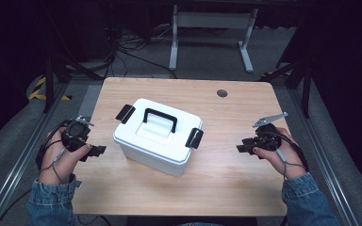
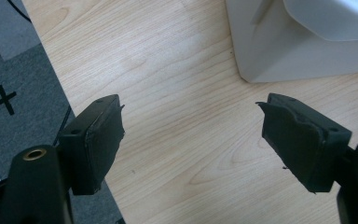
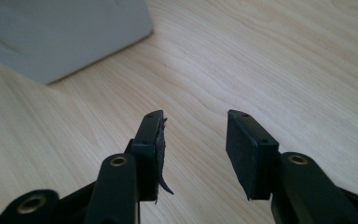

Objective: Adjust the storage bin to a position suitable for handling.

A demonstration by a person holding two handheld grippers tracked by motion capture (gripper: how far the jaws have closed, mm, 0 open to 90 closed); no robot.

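White plastic box [image 1: 158, 136] with clipped lid sits mid-table [image 1: 245, 169], looking rigid, light and smooth, best lifted by its black handle [image 1: 160, 119]; left claw [image 1: 95, 150] and right claw [image 1: 243, 148] gape empty beside it.

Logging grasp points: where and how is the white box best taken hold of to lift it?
Probably by the black handle arching clear atop the white box. Come from above, jaws straddling the bar; the body looks too wide for either gripper.
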